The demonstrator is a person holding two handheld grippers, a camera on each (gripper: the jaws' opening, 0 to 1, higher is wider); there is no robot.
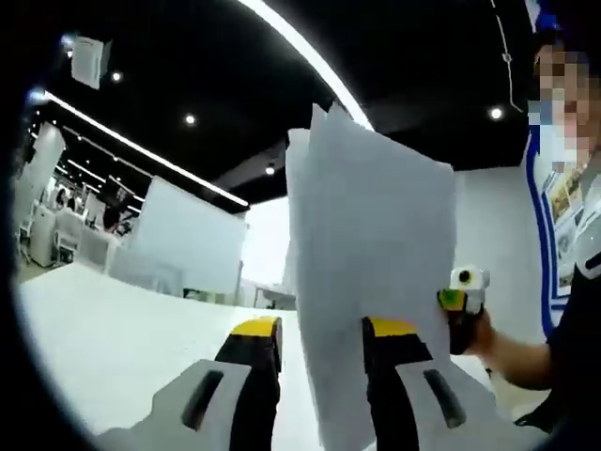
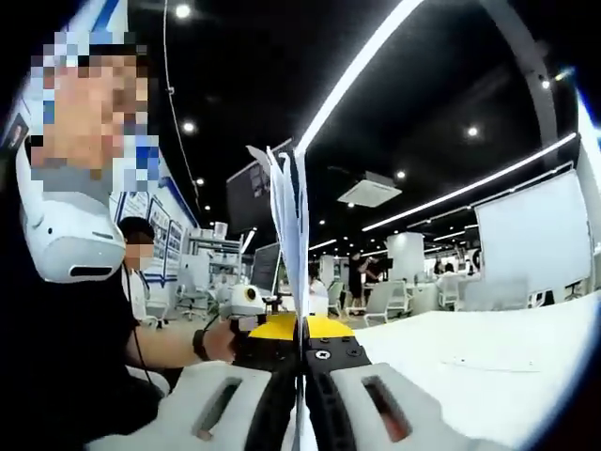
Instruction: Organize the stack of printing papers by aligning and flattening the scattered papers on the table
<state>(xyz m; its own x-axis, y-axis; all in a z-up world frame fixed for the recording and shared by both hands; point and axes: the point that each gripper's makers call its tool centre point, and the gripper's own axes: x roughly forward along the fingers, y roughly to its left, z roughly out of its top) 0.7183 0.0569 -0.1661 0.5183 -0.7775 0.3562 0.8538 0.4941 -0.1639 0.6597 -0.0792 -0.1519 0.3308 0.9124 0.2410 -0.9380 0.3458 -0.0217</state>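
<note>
A stack of white printing papers [image 1: 371,254] stands upright above the white table [image 1: 113,348]. My left gripper [image 1: 322,331] is open, its yellow-tipped jaws set wide on either side of the stack's near edge. The right gripper [image 1: 462,303] meets the papers at their far edge, with a person's hand behind it. In the right gripper view the papers [image 2: 291,216] are edge-on, slightly fanned at the top, and my right gripper [image 2: 302,349] is shut on their lower edge. The left gripper [image 2: 246,301] shows beyond the stack.
The person holding the grippers stands close, an arm [image 1: 526,362] at the right and a torso [image 2: 66,357] at the left. White table top [image 2: 470,362] stretches away. Partition panels [image 1: 188,240], desks and chairs [image 2: 385,301] fill the background.
</note>
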